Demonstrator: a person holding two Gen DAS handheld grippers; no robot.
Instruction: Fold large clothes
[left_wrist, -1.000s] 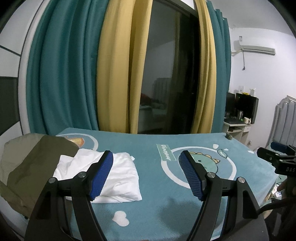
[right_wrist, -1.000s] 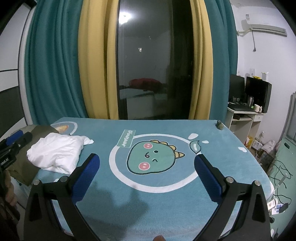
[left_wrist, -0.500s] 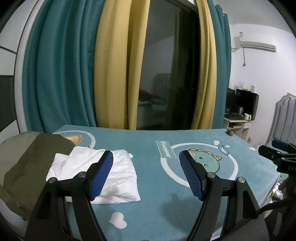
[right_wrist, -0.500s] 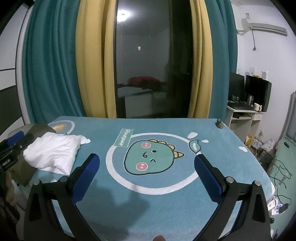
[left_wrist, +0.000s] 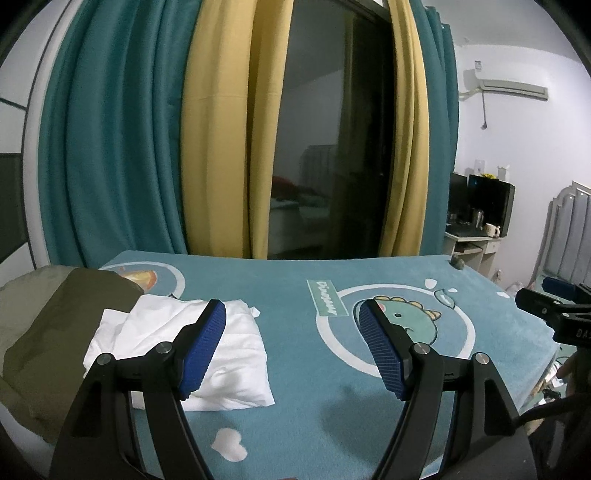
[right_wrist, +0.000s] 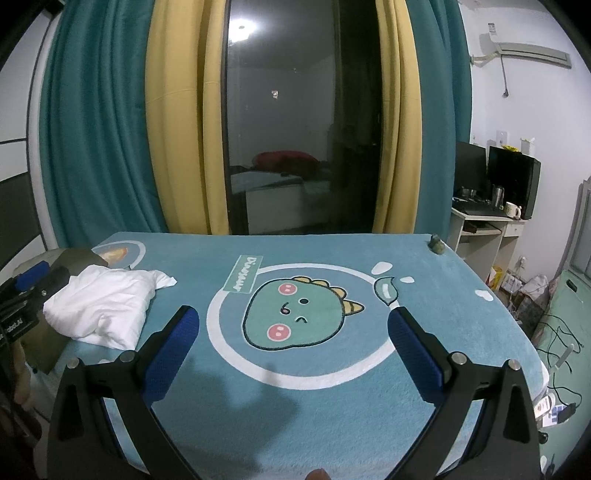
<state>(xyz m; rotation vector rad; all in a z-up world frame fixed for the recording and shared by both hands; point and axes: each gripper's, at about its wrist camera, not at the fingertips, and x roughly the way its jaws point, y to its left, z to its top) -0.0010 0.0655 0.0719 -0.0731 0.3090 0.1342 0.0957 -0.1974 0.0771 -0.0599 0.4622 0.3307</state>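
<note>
A folded white garment (left_wrist: 236, 354) lies on the left part of the blue dinosaur mat (left_wrist: 303, 369), partly over an olive-green garment (left_wrist: 62, 317) at the left edge. My left gripper (left_wrist: 291, 314) is open and empty above the mat, its left finger in front of the white garment. In the right wrist view the white garment (right_wrist: 103, 306) and olive garment (right_wrist: 74, 258) lie at the left. My right gripper (right_wrist: 291, 317) is open and empty above the dinosaur print (right_wrist: 299, 314). The left gripper's body (right_wrist: 22, 295) shows at the left edge.
Teal and yellow curtains (right_wrist: 177, 129) and a dark glass door (right_wrist: 295, 129) stand behind the mat. A small dark object (right_wrist: 437, 244) sits at the mat's far right corner. A desk with monitors (right_wrist: 495, 206) stands at the right. Cables (right_wrist: 554, 350) lie on the floor.
Both grippers have stayed open and empty. Both views have shifted slightly, the far edge of the mat sitting a little lower in the frame; the garments have not moved.
</note>
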